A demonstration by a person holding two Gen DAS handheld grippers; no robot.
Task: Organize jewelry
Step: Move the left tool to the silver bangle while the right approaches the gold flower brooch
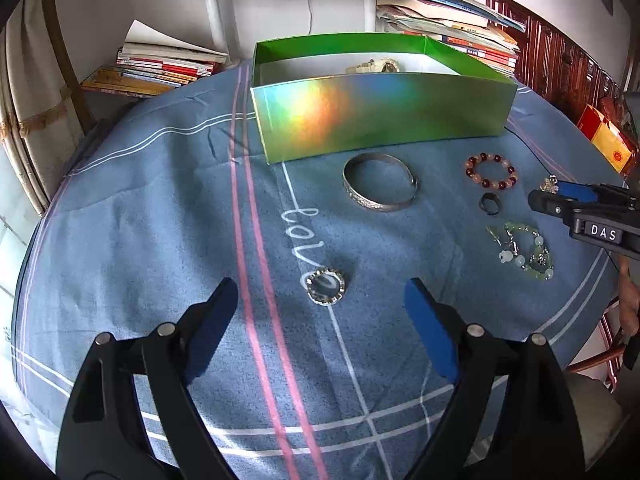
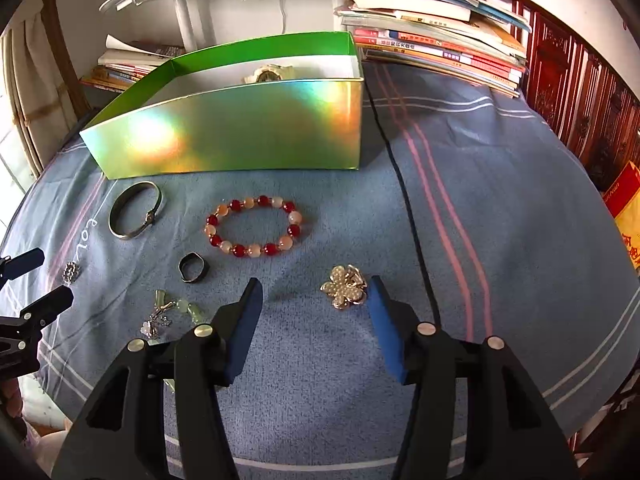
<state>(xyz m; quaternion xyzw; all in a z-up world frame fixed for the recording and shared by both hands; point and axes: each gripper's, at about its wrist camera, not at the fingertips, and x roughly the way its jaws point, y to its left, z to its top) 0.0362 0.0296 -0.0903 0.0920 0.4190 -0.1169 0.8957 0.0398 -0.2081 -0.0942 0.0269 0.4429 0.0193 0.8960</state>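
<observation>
A shiny green box (image 1: 376, 116) (image 2: 240, 136) stands at the back of the blue cloth with a pale watch (image 1: 378, 66) (image 2: 268, 74) inside. In front lie a silver bangle (image 1: 380, 182) (image 2: 134, 210), a red and peach bead bracelet (image 1: 491, 171) (image 2: 254, 226), a dark ring (image 1: 490, 203) (image 2: 194, 267), green bead jewelry (image 1: 528, 250) (image 2: 176, 312), a round sparkly brooch (image 1: 325, 286) (image 2: 71, 272) and a gold flower brooch (image 2: 345, 286) (image 1: 550, 184). My left gripper (image 1: 320, 304) is open, the round brooch between its tips. My right gripper (image 2: 316, 300) is open around the flower brooch.
Stacks of books (image 1: 160, 68) (image 2: 440, 48) lie behind the box on both sides. A red and yellow packet (image 1: 604, 140) sits at the right edge. A dark wooden chair back (image 2: 580, 92) stands to the right. The round table's edge curves close on both sides.
</observation>
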